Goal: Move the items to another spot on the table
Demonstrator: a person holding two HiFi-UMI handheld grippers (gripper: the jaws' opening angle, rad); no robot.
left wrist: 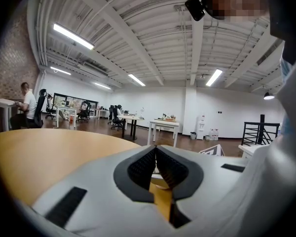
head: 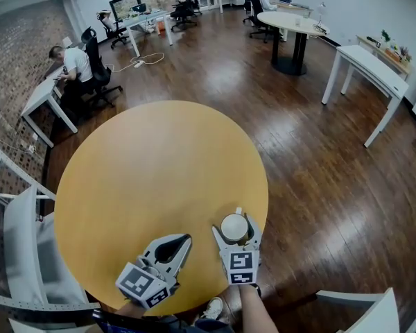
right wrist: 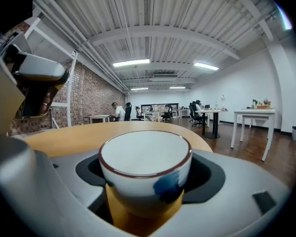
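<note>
The right claw (head: 236,230) is clasping the white brown-rimmed ceramic cup (right wrist: 145,162) at the round yellow table's (head: 145,179) near right edge, the tabletop stretching away far and left, while the left claw (head: 182,241) is idling beside it, pinched together, empty.

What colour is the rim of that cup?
Dark reddish-brown, on a white cup with a blue splotch; the right gripper view shows it best.

Your left gripper (head: 183,241) and right gripper (head: 236,226) have grey shells, black pads (head: 168,245), and black-and-white marker cubes (head: 140,281) at the table (head: 159,165) edge.
</note>
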